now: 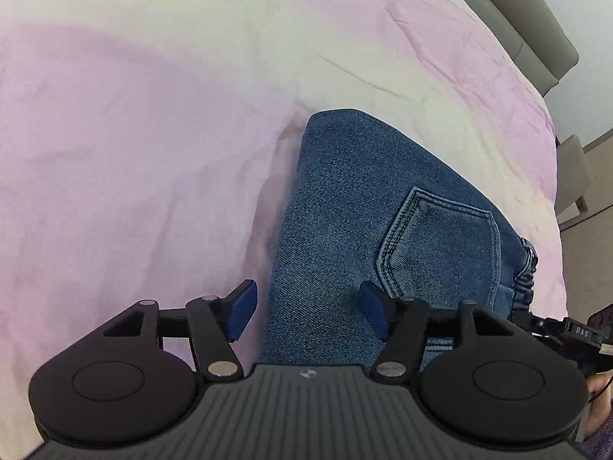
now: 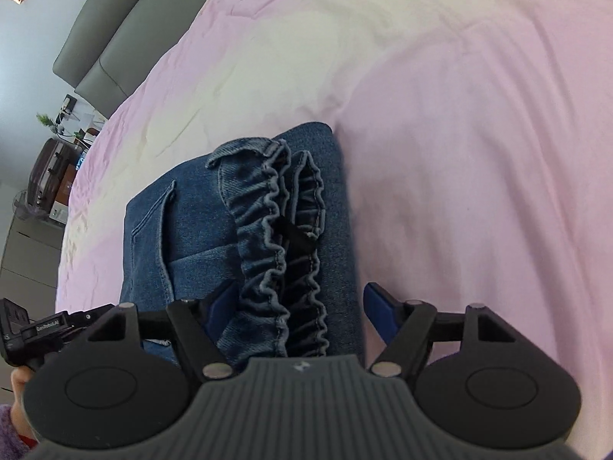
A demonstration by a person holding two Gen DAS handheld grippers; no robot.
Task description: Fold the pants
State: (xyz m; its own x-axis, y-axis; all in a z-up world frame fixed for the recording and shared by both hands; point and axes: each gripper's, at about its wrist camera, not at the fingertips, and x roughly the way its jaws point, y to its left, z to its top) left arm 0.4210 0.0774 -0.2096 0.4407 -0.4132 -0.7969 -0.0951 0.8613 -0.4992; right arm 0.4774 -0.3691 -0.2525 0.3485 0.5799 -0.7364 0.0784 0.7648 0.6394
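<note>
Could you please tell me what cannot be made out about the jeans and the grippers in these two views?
- Blue denim jeans, left wrist view: near end hidden under the left gripper.
- Ruffled elastic waistband, right wrist view: near end hidden by the right gripper.
- Right gripper's left finger: partly behind denim; contact unclear.
- Pink bedsheet: far edge cut off.

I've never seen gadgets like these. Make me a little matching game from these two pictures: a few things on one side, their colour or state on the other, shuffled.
Things:
1. bed sheet
2. jeans
3. elastic waistband
4. left gripper

Descriptions:
A. gathered into ruffles
B. jaws open, holding nothing
C. pale pink
D. blue denim, folded, back pocket showing

Pairs: 1-C, 2-D, 3-A, 4-B
</note>
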